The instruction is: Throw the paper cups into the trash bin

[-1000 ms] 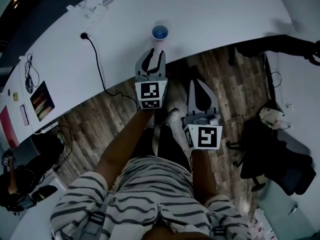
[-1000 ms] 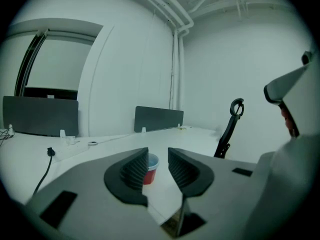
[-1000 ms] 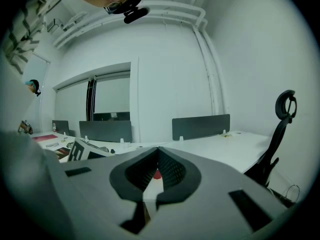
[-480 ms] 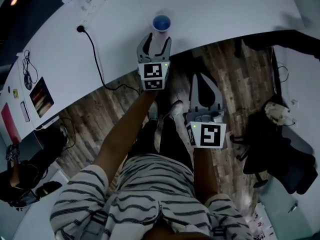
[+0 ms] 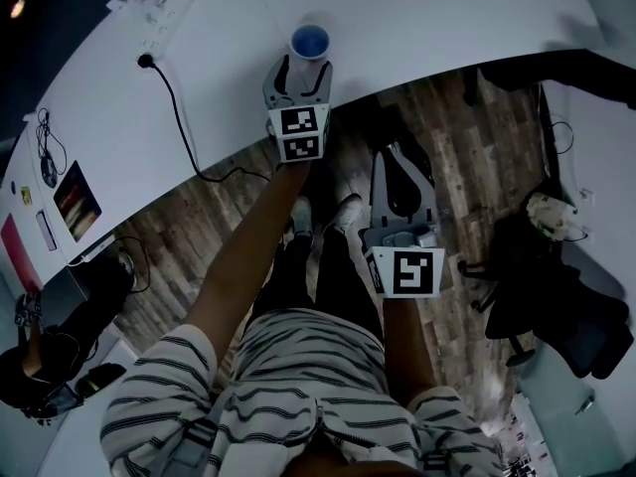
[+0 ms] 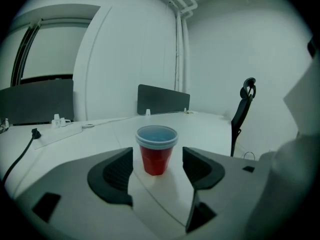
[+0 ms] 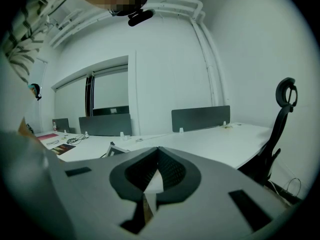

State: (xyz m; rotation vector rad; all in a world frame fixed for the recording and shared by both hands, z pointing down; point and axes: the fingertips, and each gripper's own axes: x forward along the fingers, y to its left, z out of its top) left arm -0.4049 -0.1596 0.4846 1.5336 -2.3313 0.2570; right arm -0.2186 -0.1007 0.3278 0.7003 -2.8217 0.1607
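Note:
A red paper cup (image 5: pixel 309 41) with a blue inside stands upright near the front edge of the white table (image 5: pixel 417 18). My left gripper (image 5: pixel 303 66) is right behind it, and its jaws are opening. In the left gripper view the cup (image 6: pixel 157 150) stands just ahead of the gripper (image 6: pixel 157 170), centred in the gap between the black pads (image 6: pixel 116 173), and neither pad touches it. My right gripper (image 5: pixel 399 159) hangs over the wooden floor beside the person's legs. In the right gripper view its jaws (image 7: pixel 158 153) are shut with nothing between them.
A power strip (image 5: pixel 159 13) and its black cable (image 5: pixel 177 112) lie on the table to the left, with papers (image 5: pixel 76 199) further left. A black office chair (image 5: pixel 556 311) stands on the floor at the right. Dark desk dividers (image 6: pixel 163 99) stand behind the cup.
My left gripper has moved forward to the table edge, up to the cup, and its jaws have spread apart. The right gripper has hardly moved.

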